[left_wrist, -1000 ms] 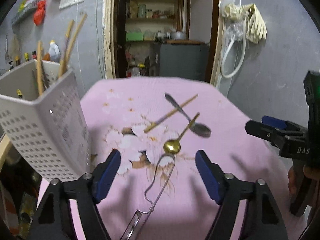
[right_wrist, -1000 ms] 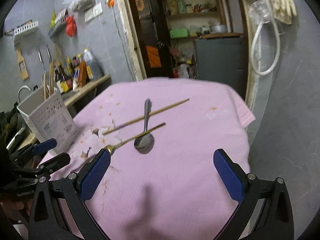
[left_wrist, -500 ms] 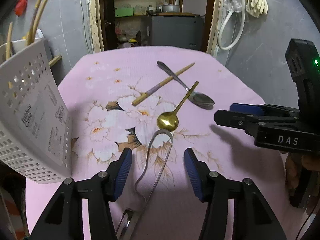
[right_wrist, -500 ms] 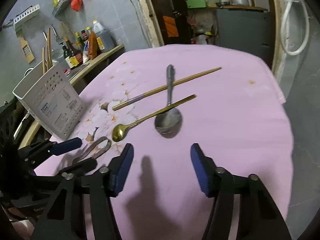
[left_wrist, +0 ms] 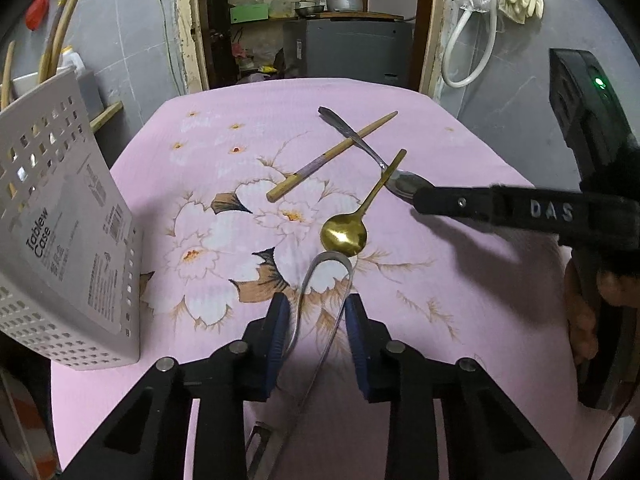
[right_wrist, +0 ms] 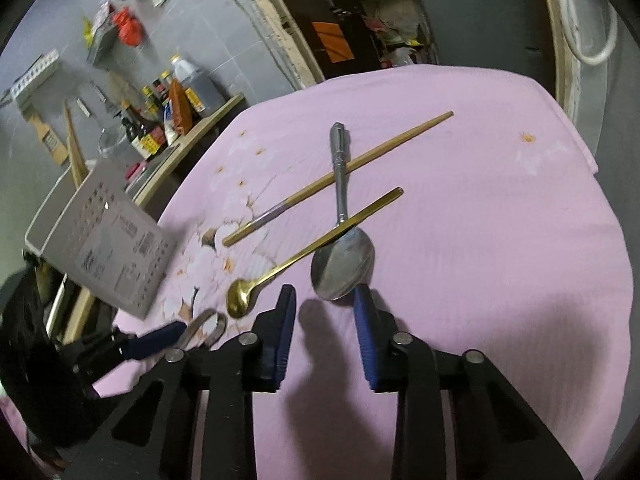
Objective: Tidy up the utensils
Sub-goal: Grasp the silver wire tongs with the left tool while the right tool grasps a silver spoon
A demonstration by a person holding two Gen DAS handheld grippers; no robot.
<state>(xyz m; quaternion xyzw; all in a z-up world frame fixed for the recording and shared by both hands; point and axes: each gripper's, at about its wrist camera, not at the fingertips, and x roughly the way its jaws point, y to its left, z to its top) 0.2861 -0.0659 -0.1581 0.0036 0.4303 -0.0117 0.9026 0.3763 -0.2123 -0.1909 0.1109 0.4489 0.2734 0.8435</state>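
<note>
On the pink floral cloth (left_wrist: 420,312) lie metal tongs (left_wrist: 332,264), a gold spoon (left_wrist: 344,232), a silver spoon (right_wrist: 344,268) and a wooden chopstick (left_wrist: 332,156). My left gripper (left_wrist: 318,312) is low over the cloth with its jaws closing. The two arms of the tongs run between its blue pads, and I see no squeeze on them. My right gripper (right_wrist: 324,312) is also closing. The near rim of the silver spoon's bowl sits at its fingertips, and the right finger (right_wrist: 362,312) is against the bowl's edge. The silver spoon's handle crosses the chopstick (right_wrist: 340,172) and the gold spoon's (right_wrist: 240,300) handle.
A white perforated utensil basket (left_wrist: 60,240) holding wooden sticks stands at the cloth's left edge. Bottles (right_wrist: 176,108) crowd a shelf by the wall beyond it. A person's hand (left_wrist: 580,312) holds the right gripper's handle. The table's far edge faces an open doorway.
Both pairs of jaws have narrowed a lot. The left gripper sank over the tongs. The right gripper dropped and moved forward up to the silver spoon's bowl.
</note>
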